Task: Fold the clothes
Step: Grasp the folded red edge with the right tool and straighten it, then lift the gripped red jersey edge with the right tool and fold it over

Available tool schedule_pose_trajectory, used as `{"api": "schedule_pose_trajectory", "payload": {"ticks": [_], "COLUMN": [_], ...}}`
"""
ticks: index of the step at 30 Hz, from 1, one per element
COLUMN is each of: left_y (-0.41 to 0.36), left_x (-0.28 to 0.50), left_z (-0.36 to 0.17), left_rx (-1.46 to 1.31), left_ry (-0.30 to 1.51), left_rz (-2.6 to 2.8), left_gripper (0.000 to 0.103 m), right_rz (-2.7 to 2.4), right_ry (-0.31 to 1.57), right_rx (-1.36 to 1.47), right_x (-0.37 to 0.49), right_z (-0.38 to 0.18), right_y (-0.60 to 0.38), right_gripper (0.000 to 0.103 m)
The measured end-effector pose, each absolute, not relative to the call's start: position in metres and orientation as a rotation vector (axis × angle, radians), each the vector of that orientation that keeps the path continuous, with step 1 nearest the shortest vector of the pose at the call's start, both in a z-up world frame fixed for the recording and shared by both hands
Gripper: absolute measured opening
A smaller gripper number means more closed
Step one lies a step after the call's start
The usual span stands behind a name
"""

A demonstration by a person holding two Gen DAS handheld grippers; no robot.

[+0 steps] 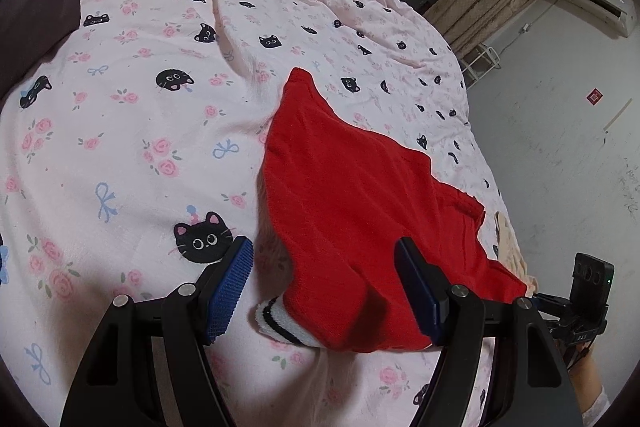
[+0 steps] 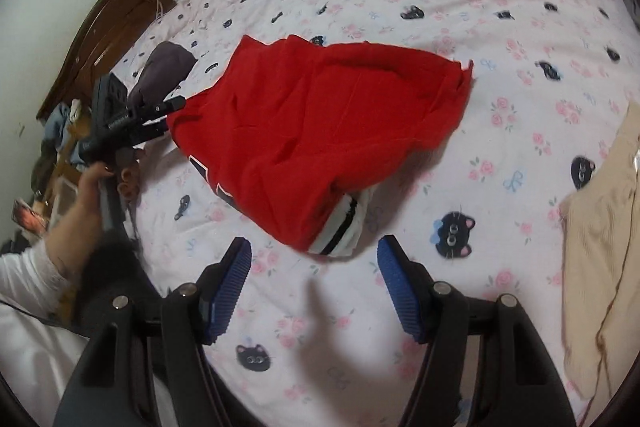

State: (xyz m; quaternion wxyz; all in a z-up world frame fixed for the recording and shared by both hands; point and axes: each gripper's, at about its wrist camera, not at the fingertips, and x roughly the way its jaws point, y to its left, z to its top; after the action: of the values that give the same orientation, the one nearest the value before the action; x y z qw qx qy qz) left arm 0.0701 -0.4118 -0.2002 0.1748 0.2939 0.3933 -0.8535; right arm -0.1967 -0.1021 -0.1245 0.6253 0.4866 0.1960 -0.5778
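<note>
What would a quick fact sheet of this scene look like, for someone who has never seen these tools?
Setting: bed with a pink cat-print sheet
Main item: red garment, lying rumpled, partly folded over itself
Detail: white cuff with black stripes at its near end
Left gripper: open, red fabric lying between its fingers
Right gripper: open, holding nothing, just short of the cuff
Other clothes: beige garment at the right, dark garment farther back
Person: a hand holding the left gripper
</note>
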Motion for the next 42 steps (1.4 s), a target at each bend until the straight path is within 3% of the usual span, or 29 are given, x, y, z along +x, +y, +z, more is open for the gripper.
{"api": "schedule_pose_trajectory", "payload": {"ticks": [12, 14, 15, 16, 17, 31, 33, 36, 38, 42], "left_y": [-0.412, -0.412, -0.412, -0.412, -0.412, -0.407, -0.405, -0.399, -0.391, -0.367], "left_x": [0.065, 0.064, 0.064, 0.063, 0.063, 0.054, 0.052, 0.052, 0.052, 0.045], "left_z": [-0.194, -0.195, -0.195, -0.196, -0.196, -0.203, -0.205, -0.197, -0.183, -0.152], "left_rx": [0.871, 0.874, 0.876, 0.879, 0.881, 0.926, 0.945, 0.933, 0.902, 0.836], "left_ry": [1.116, 1.122, 1.124, 1.127, 1.129, 1.111, 1.097, 1.048, 0.982, 0.850], "left_rz": [-2.375, -2.370, -2.367, -2.364, -2.361, -2.349, -2.339, -2.352, -2.392, -2.514], "left_gripper": [0.068, 0.068, 0.068, 0.068, 0.068, 0.068, 0.068, 0.068, 0.068, 0.068], "right_rz": [-1.263, -1.245, -1.232, -1.225, -1.219, -1.142, -1.152, -1.166, -1.176, -1.195], "right_ry": [0.599, 0.604, 0.600, 0.599, 0.599, 0.427, 0.400, 0.329, 0.276, 0.167], "right_rx": [0.997, 1.001, 1.008, 1.017, 1.025, 1.262, 1.292, 1.318, 1.332, 1.359], "right_x": [-0.185, -0.185, -0.185, -0.186, -0.187, -0.200, -0.201, -0.210, -0.218, -0.234], "right_z": [-0.135, -0.137, -0.138, -0.139, -0.140, -0.171, -0.180, -0.180, -0.176, -0.170], "right_y": [-0.134, -0.136, -0.137, -0.136, -0.135, -0.097, -0.098, -0.096, -0.094, -0.090], "right_gripper": [0.068, 0.064, 0.052, 0.027, 0.020, 0.015, 0.015, 0.027, 0.064, 0.070]}}
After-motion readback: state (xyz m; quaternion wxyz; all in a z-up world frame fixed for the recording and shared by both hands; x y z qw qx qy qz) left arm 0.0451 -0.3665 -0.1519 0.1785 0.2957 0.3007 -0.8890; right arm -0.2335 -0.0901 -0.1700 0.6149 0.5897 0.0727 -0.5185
